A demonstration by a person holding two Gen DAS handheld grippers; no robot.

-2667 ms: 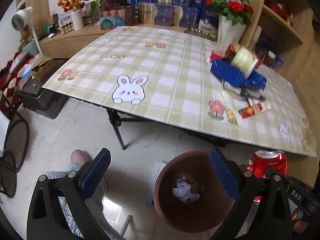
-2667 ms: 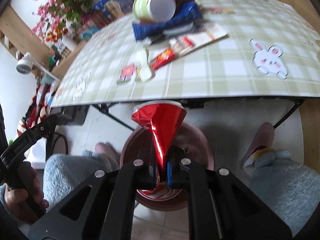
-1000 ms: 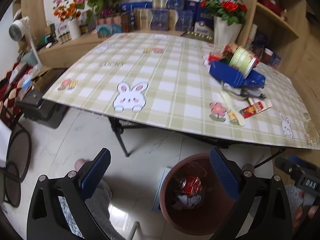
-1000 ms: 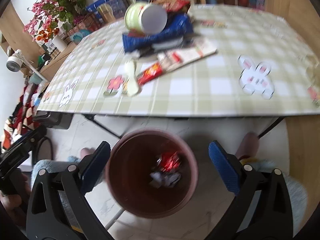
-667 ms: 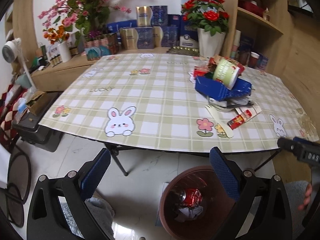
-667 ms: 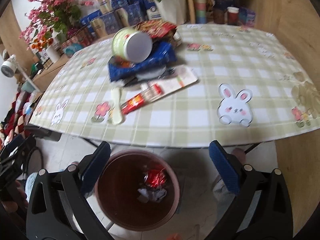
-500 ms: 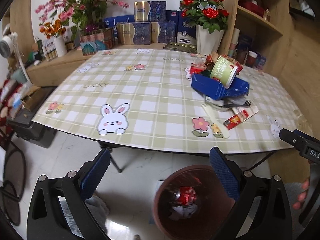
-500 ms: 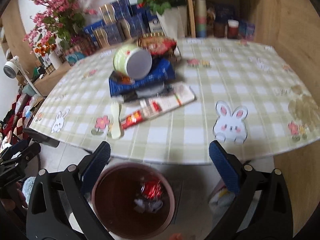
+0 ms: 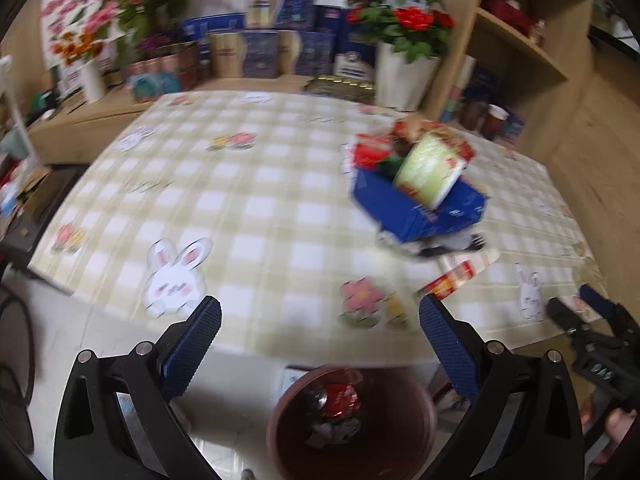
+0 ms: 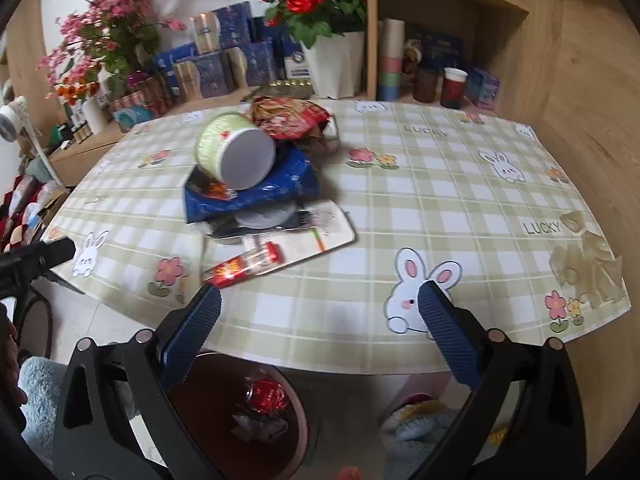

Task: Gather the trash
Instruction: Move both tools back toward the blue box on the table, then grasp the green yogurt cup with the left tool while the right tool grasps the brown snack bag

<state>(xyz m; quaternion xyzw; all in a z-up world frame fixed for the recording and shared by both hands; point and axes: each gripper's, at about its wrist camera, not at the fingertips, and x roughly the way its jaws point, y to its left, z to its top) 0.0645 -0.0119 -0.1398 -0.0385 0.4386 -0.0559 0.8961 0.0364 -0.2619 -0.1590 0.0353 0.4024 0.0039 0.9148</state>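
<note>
bright even daylight, left wrist view motion-blurred, right wrist view sharper, fisheye-bent edges.

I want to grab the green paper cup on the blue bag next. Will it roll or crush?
The green paper cup lies on its side, propped on the crumpled blue bag, so a nudge would probably roll it off. It looks like thin, empty paper: likely light, and a hard squeeze may dent it. Both hand-held grippers are open.

Green-checked tablecloth (image 10: 400,208), blue bag (image 10: 280,188), red can (image 10: 266,394).

checked table (image 10: 460,208) bears a trash pile (image 10: 260,184).
</note>
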